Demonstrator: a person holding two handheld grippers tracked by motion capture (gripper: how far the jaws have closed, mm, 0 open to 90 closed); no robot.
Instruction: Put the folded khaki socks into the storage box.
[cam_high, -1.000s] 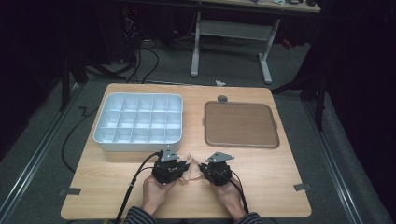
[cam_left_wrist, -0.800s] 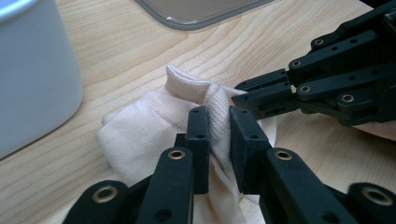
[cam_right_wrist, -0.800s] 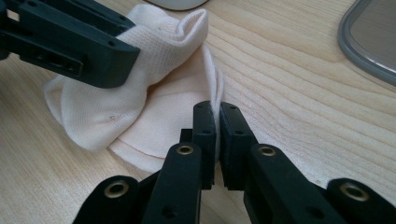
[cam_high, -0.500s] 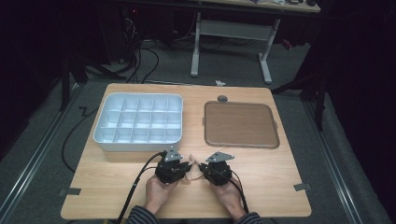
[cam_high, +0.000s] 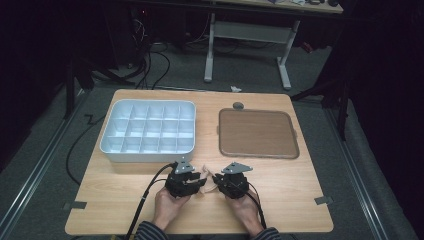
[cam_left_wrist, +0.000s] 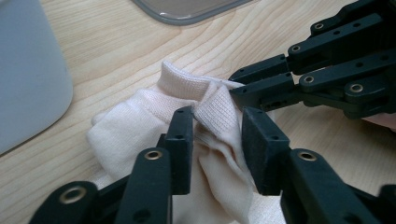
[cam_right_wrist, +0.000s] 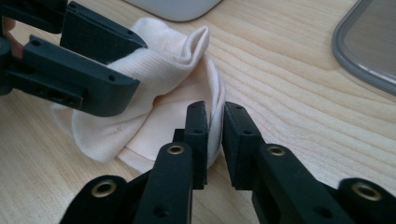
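High view first: one wooden table (cam_high: 300, 200) carries everything. On its far left stands one pale blue tray (cam_high: 148, 151) split into compartments, which I count as four rows of five, all bare. To its right lies one flat brown lid (cam_high: 257, 133) with a grey rim, and just beyond that lid's far edge sits one small dark round knob (cam_high: 238, 105). Two hands come in from the near edge, each holding one black gripper: the left gripper (cam_high: 196, 183) and the right gripper (cam_high: 218, 181) face each other close together, and one cable (cam_high: 147, 192) trails back from the left one.

Between them lies one small cream sock (cam_left_wrist: 154, 119), crumpled on the table near the near edge, in front of the tray. In the left gripper view the ribbed cuff of the sock stands up between the two jaws; the jaws have just been opening, and the fabric touches the left one while a gap shows at the right one. The other gripper's jaws reach in from the right, their tips at the cuff.

In the right gripper view the jaws have also just been opening; they stand slightly apart with a fold of the sock's edge between them, and whether the pads press on it I cannot tell.
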